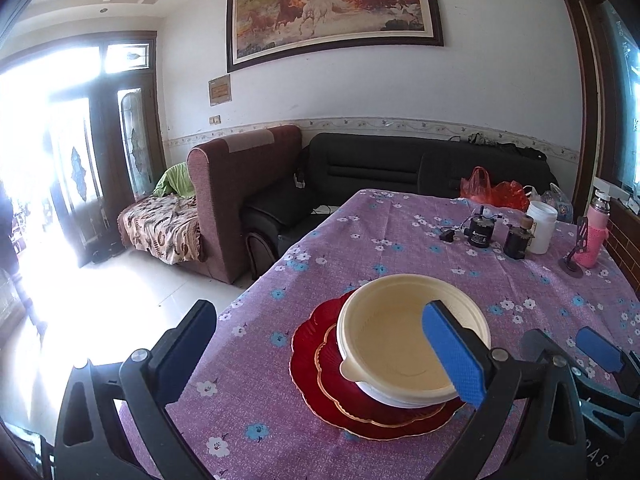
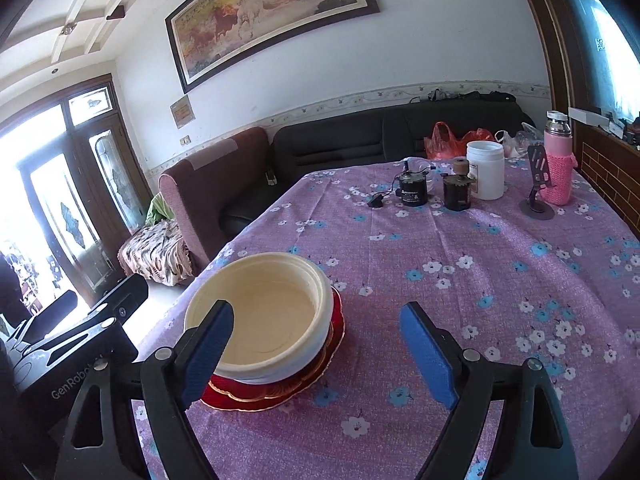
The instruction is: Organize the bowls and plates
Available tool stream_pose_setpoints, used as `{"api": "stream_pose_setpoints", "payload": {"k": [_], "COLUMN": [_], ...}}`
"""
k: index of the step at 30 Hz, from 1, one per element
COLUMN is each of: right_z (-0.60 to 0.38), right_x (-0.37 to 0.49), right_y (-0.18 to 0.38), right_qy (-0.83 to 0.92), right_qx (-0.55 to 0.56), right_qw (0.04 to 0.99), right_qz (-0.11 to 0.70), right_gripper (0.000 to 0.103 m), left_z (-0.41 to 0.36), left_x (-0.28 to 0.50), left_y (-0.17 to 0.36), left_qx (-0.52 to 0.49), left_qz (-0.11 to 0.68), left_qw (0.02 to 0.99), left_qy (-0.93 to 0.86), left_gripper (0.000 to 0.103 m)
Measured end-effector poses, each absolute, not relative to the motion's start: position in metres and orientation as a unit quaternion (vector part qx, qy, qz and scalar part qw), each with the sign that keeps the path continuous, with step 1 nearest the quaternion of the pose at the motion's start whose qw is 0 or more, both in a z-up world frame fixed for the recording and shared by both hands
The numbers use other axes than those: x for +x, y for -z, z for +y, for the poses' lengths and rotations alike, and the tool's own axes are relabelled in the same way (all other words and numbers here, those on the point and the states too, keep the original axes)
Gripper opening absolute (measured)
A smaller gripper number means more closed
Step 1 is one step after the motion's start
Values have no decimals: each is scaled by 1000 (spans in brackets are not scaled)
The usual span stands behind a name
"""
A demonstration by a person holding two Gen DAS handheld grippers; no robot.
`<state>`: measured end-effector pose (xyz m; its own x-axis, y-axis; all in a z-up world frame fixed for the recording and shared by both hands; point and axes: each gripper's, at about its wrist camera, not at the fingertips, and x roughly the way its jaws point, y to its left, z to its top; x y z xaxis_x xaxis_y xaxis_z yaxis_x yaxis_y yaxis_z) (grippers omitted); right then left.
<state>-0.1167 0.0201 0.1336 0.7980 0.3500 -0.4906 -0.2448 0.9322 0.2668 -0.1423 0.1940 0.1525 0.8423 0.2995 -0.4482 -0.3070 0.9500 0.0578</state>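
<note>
Cream bowl (image 1: 404, 344) sat stacked on a white bowl (image 2: 280, 372), both on two nested red plates (image 1: 320, 376) near the worktop's (image 2: 440, 240) left edge, on the purple floral cloth. Left gripper (image 1: 320, 348) had its fingers spread wide, nothing pinched; its blue pad (image 1: 452, 356) overlapped the cream bowl in view, contact unclear. Right gripper (image 2: 320, 352) also spread, empty, stack just left of its gap. White jar (image 2: 485, 175), two dark motors (image 2: 412, 192) and pink flask (image 2: 558, 160) stood at the far end, well apart from the stack.
</note>
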Motion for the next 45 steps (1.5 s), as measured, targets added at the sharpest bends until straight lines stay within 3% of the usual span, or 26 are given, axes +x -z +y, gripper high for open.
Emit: {"api": "stream_pose_setpoints", "payload": {"k": [26,45], "right_z": [30,45], "right_x": [-120,-106], "right_y": [-111,-91], "right_qy": [-127,-107], "right_qx": [43,15], "right_qw": [948,941], "right_qz": [288,320], "right_gripper": [92,92], "left_z": [184,215], "left_x": [-143,-126], "left_y": [-141,-111], "left_qx": [-4,-39], "left_qz": [237,288], "left_qw": [960,948], "left_qy": [-147,-131], "left_gripper": [103,103]}}
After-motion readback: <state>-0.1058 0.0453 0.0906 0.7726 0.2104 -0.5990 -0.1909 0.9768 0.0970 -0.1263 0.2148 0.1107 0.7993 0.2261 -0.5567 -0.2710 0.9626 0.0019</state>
